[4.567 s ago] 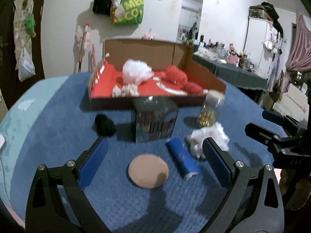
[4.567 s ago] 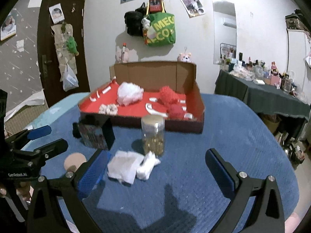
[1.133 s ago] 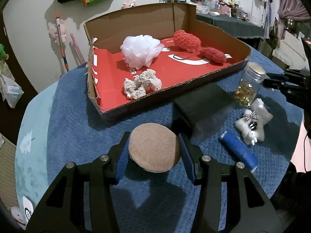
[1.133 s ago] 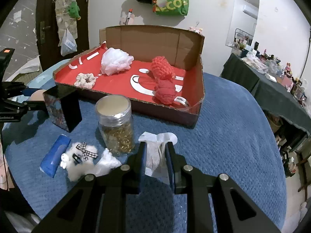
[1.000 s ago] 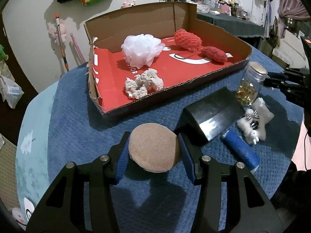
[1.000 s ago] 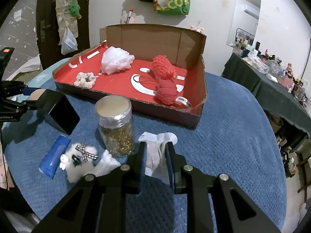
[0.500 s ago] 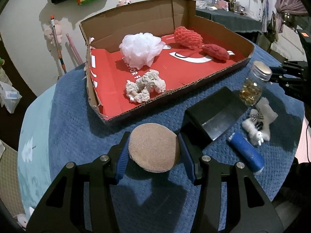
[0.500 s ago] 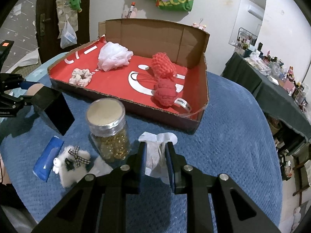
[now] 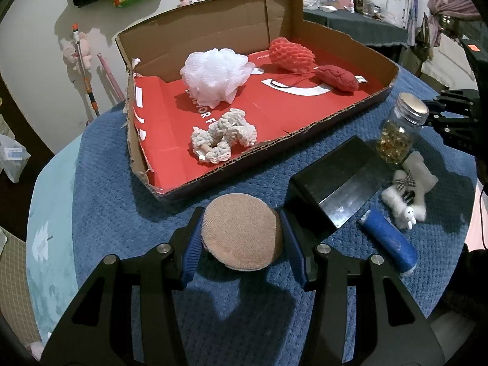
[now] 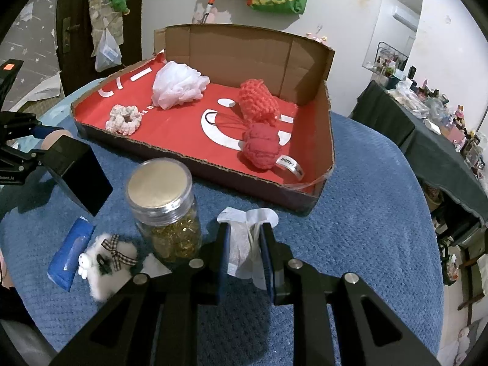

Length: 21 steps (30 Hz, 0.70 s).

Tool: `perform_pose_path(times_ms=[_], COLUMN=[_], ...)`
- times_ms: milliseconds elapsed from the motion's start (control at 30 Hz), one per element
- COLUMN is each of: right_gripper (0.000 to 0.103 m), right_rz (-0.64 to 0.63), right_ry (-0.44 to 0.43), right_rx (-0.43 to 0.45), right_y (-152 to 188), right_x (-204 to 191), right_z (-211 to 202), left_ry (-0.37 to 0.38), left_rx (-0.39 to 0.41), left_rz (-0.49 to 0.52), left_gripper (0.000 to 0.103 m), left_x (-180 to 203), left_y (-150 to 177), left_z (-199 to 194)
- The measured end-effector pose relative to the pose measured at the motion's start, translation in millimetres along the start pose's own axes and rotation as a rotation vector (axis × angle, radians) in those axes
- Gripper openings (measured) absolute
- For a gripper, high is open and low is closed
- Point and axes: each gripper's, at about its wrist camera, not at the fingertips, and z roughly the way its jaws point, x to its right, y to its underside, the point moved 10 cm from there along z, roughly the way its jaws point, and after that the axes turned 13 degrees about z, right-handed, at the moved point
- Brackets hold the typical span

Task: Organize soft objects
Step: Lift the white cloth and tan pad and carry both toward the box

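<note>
Tan round pad [image 9: 241, 235] pinched in left tool [image 9: 242, 245] just short of the cardboard box [image 9: 344, 45] front wall, white tissue wad [image 10: 248, 241] pinched in right tool [image 10: 245, 254] beside the jar [image 10: 163, 204], also near that wall.

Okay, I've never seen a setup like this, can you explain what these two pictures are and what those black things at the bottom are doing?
Each picture comes from a camera on a hand-held two-finger tool, looking along its fingers. No robot: a person holds one in each hand. The left claw pinches a tan round pad. The right claw pinches a white cloth. Ahead, on a blue table cover, sits a cardboard box holding a white pouf, a cream scrunchie and two red knitted pieces. Outside it: a jar, a black box, a blue tube and a fluffy white clip.
</note>
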Motion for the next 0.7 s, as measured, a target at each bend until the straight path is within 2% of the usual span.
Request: perform_pose_path(times_ms=[200,433,700], right_gripper=[0.021,0.021,0.021], right_rz=[0.003,-0.007,0.005], right_ry=[0.002,-0.006,-0.075], right_rx=[0.008,0.026,0.034], right_y=[-4.0,-26.0,-51.9], right_x=[0.6,0.1,-6.3], right_z=[-0.3,0.6,1.5], left_ry=[0.002,0.013,0.073], left_rx=[0.004,0.03,0.081], left_rz=[0.004,0.007,-0.009], left_gripper=[0.047,0.047,0.047], left_x=[-3.2,-11.9,-15.5], left_y=[-4.0,-19.7,-48.7], left_z=[0.3,-1.8,-1.8])
